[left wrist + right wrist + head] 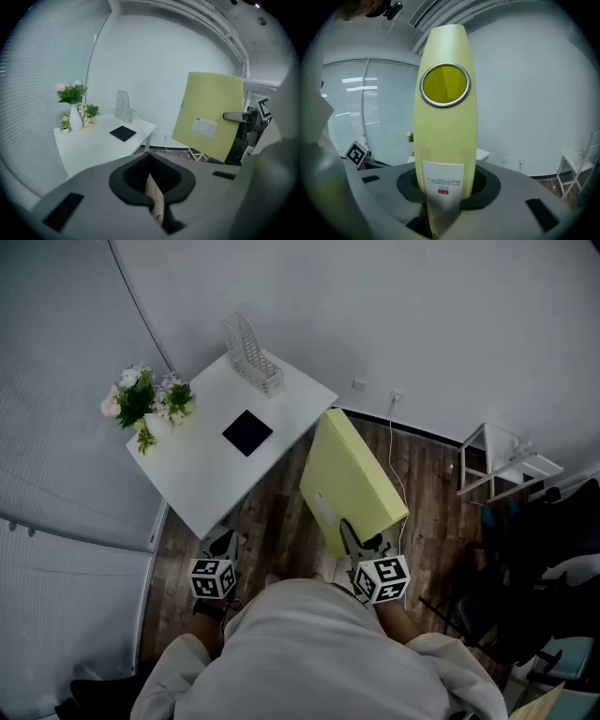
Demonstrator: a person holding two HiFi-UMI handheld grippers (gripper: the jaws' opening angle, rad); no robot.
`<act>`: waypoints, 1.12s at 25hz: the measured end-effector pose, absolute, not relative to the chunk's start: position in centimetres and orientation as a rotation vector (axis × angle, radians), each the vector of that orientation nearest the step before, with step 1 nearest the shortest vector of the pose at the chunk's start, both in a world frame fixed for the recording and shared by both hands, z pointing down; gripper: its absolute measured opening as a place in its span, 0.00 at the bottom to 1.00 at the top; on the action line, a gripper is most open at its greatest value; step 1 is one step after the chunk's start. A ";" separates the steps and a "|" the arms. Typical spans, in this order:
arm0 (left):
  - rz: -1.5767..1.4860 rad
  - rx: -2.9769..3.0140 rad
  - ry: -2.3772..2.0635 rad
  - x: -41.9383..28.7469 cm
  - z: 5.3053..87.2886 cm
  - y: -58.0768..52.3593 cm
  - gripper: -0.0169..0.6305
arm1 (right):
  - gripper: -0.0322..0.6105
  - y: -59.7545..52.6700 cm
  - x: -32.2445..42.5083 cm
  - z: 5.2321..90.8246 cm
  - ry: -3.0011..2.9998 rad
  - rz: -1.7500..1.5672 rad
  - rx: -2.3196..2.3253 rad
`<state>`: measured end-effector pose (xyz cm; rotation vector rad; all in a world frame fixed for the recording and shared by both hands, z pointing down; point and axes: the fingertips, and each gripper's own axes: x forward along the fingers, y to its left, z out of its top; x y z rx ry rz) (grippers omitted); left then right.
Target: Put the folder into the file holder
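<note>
My right gripper (361,542) is shut on the bottom edge of a pale yellow-green box folder (352,479). The folder is held up over the wooden floor, to the right of the white table (202,479). In the right gripper view the folder's spine (446,117), with a round finger hole and a white label, rises straight out of the gripper (440,206). The left gripper view shows the folder (211,115) from the side. The white wire file holder (253,357) (124,107) stands at the table's far corner. My left gripper (220,547) (154,201) hangs low by the table's near corner, shut and holding nothing.
A black pad (247,432) lies mid-table. A vase of flowers (141,404) stands at the table's left edge. A white rack (497,460) and dark chairs (553,559) stand to the right. A cable (394,442) runs down from a wall socket.
</note>
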<state>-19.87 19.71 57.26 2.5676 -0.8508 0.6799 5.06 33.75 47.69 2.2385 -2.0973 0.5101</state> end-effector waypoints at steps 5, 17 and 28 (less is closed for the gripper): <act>0.685 2.560 -0.860 -19.4 57.3 20.1 0.04 | 0.28 34.1 6.0 47.8 -2.093 0.517 2.240; 0.702 2.532 -0.907 -16.8 57.8 21.9 0.04 | 0.29 33.2 9.3 48.2 -2.176 0.521 2.189; 0.728 2.410 -0.951 -17.6 61.7 17.4 0.04 | 0.29 24.4 11.7 49.3 -2.181 0.521 2.133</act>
